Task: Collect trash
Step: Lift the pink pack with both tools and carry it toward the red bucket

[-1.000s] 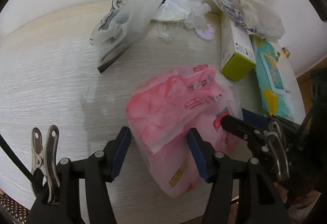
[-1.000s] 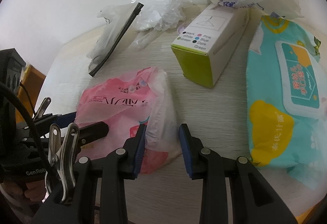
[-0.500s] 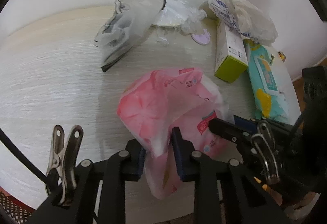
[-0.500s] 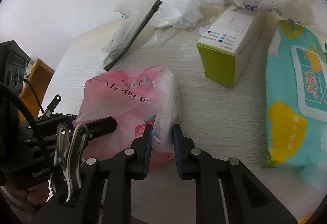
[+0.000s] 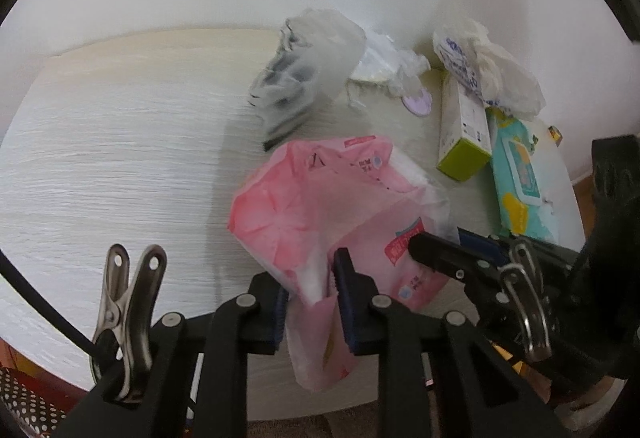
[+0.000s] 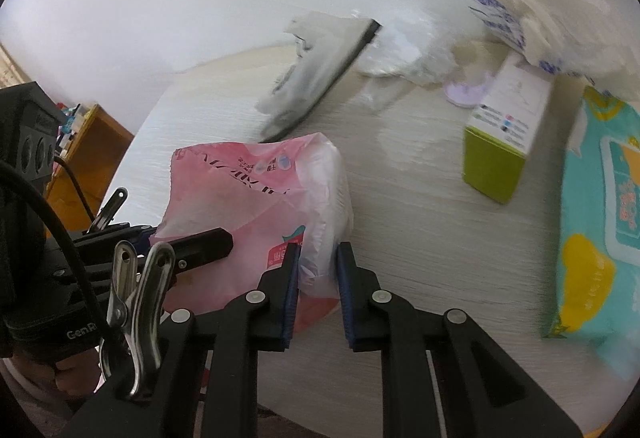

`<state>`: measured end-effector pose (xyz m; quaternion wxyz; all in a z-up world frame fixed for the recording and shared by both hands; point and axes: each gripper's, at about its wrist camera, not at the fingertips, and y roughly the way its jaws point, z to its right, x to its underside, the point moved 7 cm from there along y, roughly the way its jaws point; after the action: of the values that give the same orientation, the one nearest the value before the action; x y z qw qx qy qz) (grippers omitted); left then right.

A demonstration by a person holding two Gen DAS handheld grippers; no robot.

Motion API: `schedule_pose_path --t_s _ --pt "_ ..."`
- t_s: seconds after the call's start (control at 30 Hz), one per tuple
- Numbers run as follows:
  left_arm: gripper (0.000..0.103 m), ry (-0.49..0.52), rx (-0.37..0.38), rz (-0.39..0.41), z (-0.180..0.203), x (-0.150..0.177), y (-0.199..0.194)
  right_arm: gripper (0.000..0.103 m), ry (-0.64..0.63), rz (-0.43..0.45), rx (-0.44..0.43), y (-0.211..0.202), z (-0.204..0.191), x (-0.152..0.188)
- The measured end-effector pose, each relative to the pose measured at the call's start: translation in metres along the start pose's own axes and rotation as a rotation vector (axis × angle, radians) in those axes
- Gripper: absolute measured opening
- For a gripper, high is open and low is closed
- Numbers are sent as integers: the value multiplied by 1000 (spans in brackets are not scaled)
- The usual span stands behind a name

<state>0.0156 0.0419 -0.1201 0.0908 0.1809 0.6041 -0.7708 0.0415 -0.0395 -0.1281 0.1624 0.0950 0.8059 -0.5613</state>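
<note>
A pink plastic bag (image 5: 312, 198) (image 6: 240, 198) is bunched up near the front edge of the pale wood table (image 5: 120, 158). My left gripper (image 5: 310, 274) is shut on its near left fold, and a tail of the plastic hangs below the pads. My right gripper (image 6: 319, 250) is shut on the bag's clear right edge. Each gripper's black finger shows in the other's view, beside the bag. More trash lies behind: a clear zip bag with a black strip (image 5: 308, 78) (image 6: 320, 78) and crumpled clear wrap (image 5: 384, 62).
At the right stand a white and green box (image 5: 464, 134) (image 6: 508, 134), a teal pack of wet wipes (image 5: 520, 178) (image 6: 600, 218) and a crumpled white bag (image 5: 488, 78) (image 6: 540, 22). A small lilac disc (image 5: 418, 104) lies by the box. A white wall backs the table.
Both grippers closed on the pink bag, which was flat on the table and is now gathered up and raised at its near side. Both views have pulled back a little.
</note>
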Motion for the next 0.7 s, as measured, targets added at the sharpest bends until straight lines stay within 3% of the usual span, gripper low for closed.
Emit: schedule_pose_path --t_s 0.4,0.7 --pt "22 -26 -17 45 -38 9 -37 19 -45 15 -38 13 -53 -13" --pt "22 -64 -40 88 -87 19 -72 19 -91 25 -66 25 -106 -26"
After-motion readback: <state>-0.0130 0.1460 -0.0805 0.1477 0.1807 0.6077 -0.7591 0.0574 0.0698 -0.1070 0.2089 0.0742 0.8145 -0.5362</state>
